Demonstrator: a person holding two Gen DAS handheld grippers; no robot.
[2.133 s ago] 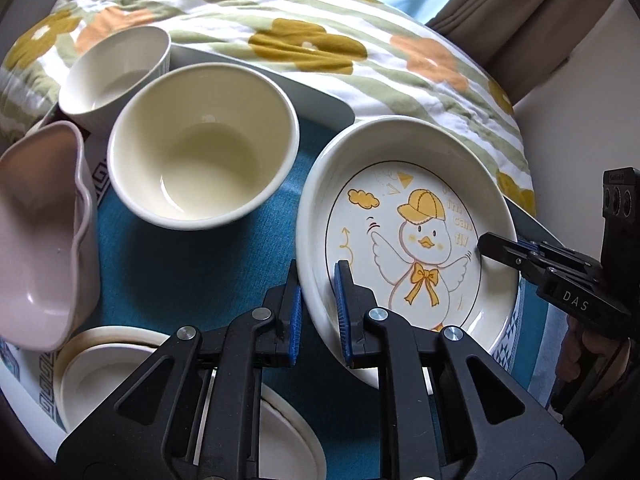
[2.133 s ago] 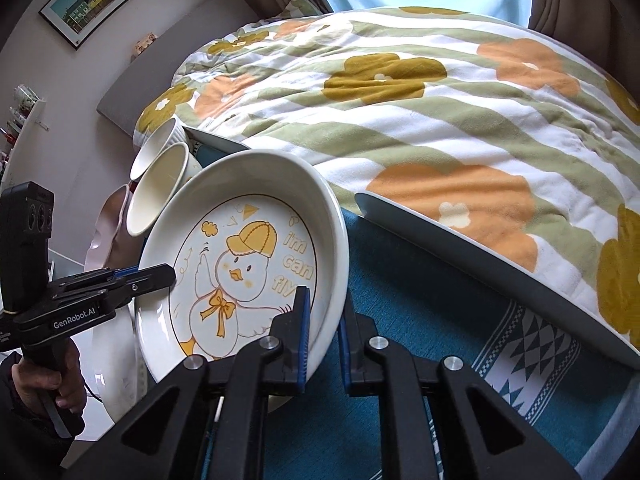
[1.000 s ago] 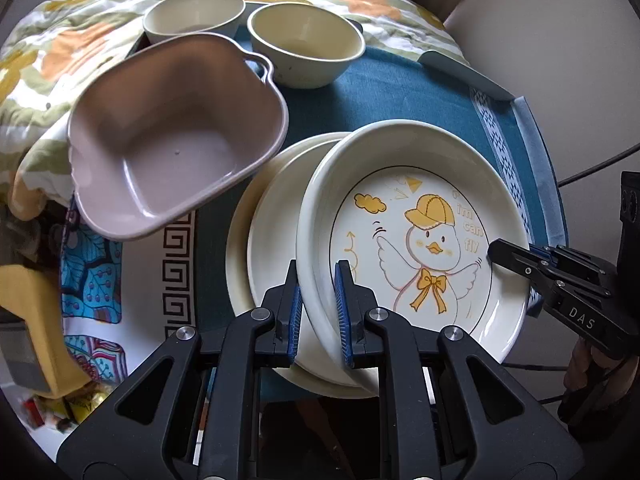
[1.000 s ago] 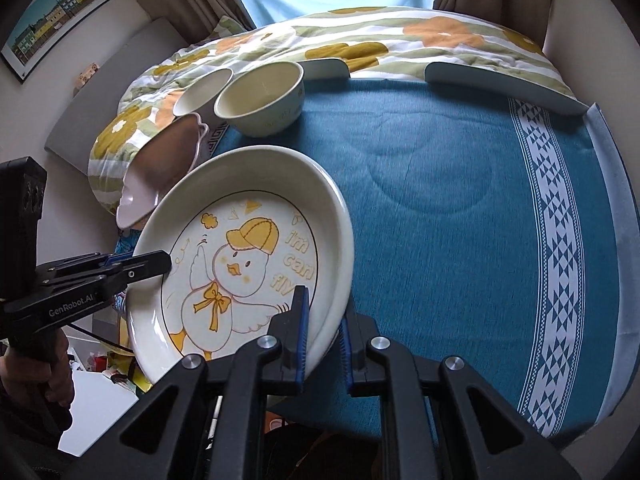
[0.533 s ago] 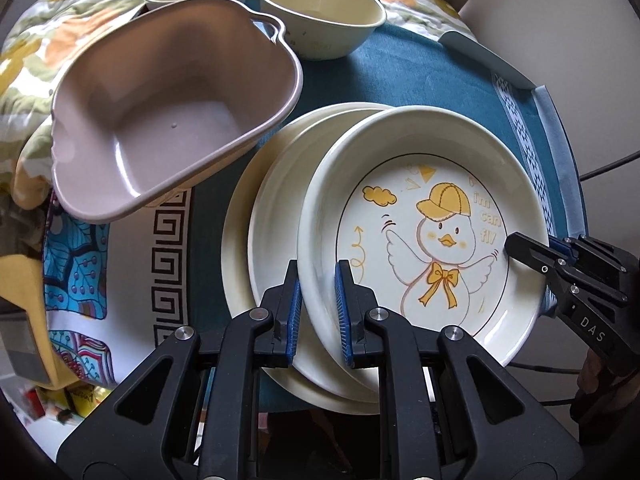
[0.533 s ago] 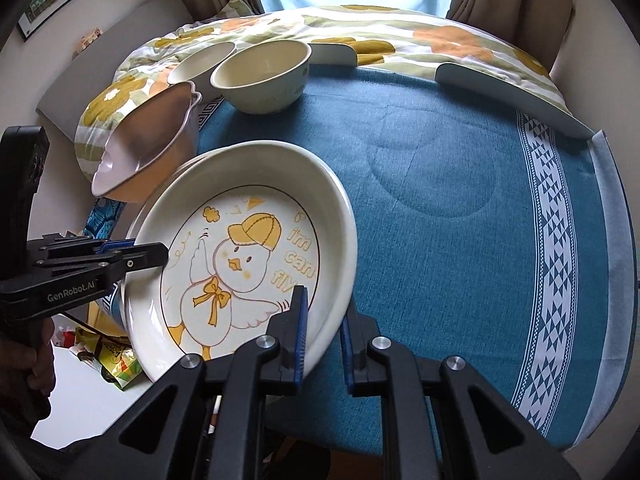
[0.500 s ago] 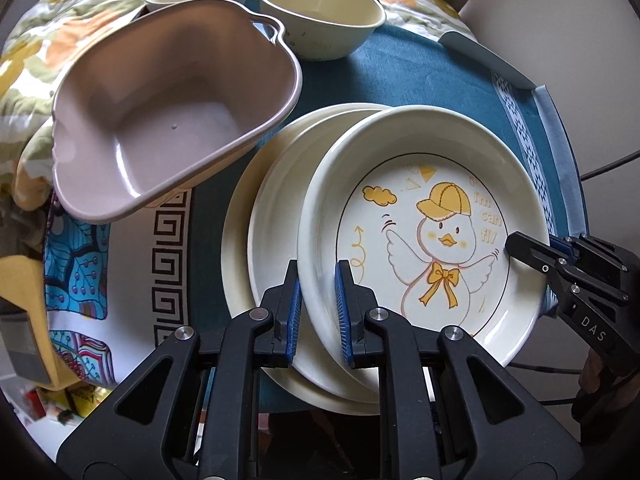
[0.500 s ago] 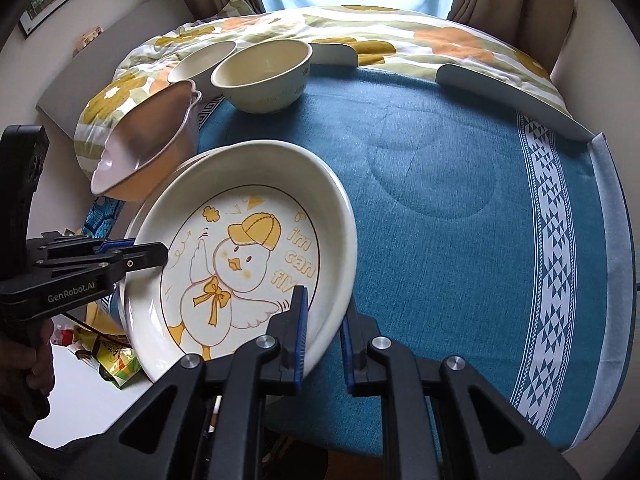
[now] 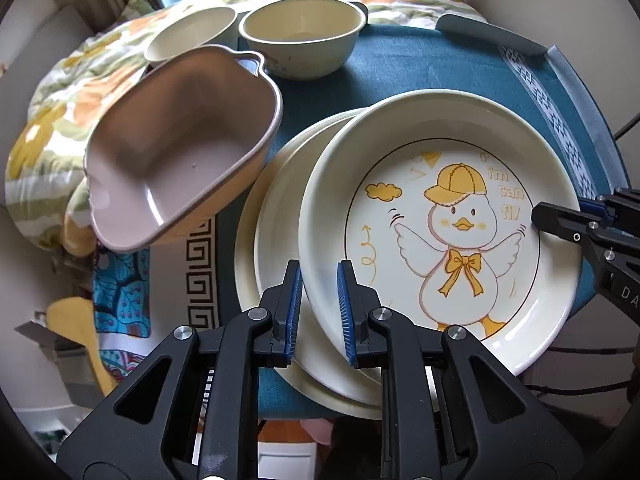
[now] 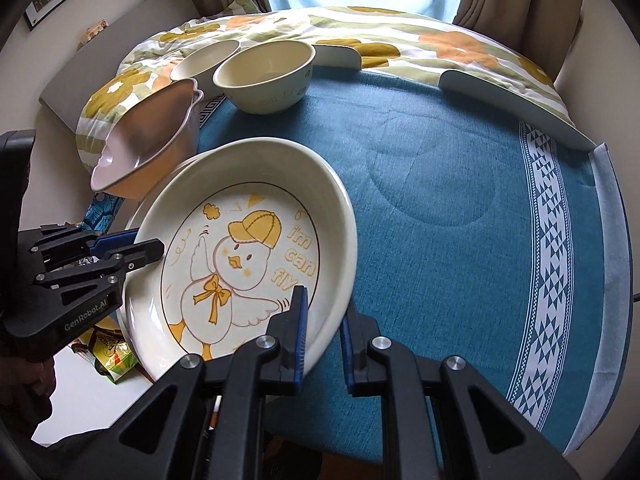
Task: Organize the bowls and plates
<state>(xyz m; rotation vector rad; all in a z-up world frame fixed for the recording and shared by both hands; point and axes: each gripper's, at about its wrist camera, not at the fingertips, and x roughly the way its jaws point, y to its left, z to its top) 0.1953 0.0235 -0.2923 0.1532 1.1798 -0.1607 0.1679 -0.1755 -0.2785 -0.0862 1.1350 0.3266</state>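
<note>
Carried leftward over cream plates (image 9: 280, 208), duck plate (image 9: 440, 216) stays clamped by both tools (image 9: 318, 312) (image 10: 323, 332)

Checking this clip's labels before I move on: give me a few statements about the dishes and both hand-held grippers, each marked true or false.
1. Both hand-held grippers clamp the duck plate by its rim. True: left hand-held gripper on one side, right hand-held gripper opposite.
2. The duck plate sits over a plain cream plate. True.
3. The pink dish is stacked inside a cream bowl. False: it stands alone, beside the plates.
4. Only one cream bowl is there. False: two, the nearer cream bowl and the farther cream bowl.
</note>
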